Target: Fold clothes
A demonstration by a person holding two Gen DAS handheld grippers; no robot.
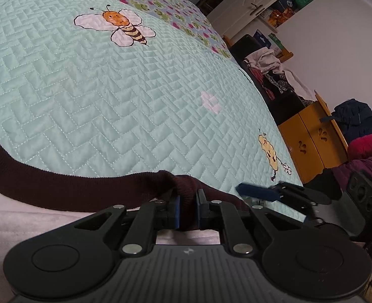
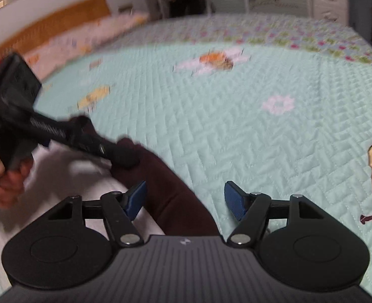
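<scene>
Left hand-held gripper clamped on garment's bunched maroon ribbed hem.

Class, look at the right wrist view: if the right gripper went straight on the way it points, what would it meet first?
Probably the dark maroon band of the garment lying between the open right gripper fingers, with the mint quilt just beyond; blur leaves depth uncertain.

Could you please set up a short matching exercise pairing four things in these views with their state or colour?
1. left gripper
2. right gripper
3. quilt
4. cabinet

a. mint green with a bee
b. jaws apart
c. shut on the dark maroon band
d. yellow-orange doors

Pairs: 1-c, 2-b, 3-a, 4-d
</scene>
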